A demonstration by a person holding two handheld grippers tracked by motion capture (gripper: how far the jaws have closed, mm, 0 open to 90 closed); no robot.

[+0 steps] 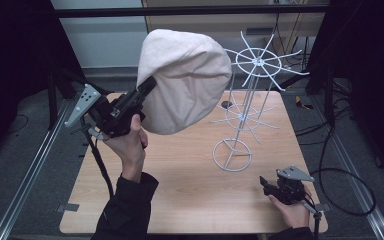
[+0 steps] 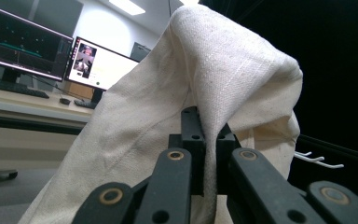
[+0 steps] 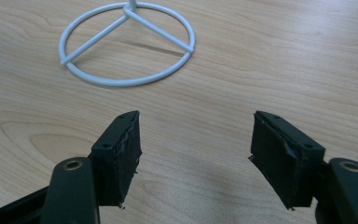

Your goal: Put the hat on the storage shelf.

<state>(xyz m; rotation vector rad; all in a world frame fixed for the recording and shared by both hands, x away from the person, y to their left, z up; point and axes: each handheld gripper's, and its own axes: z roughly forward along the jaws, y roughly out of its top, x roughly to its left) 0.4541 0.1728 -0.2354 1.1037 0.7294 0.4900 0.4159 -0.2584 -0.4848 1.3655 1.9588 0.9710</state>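
left tongs [image 1: 147,86] clamped on cream hat [image 1: 185,80] edge — raised beside white wire rack [image 1: 250,100], likely for hanging | right tongs [image 3: 196,154] apart, empty — idle low over counter [image 1: 180,190]

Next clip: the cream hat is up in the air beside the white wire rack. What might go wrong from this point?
1. The left gripper pinches just a thin fold of the hat, so the cloth may slip out.
2. The hat hangs close to the rack, whose thin spokes could snag it or let the light stand tip.
3. The right gripper rests open on the table, not steadying the rack's base.
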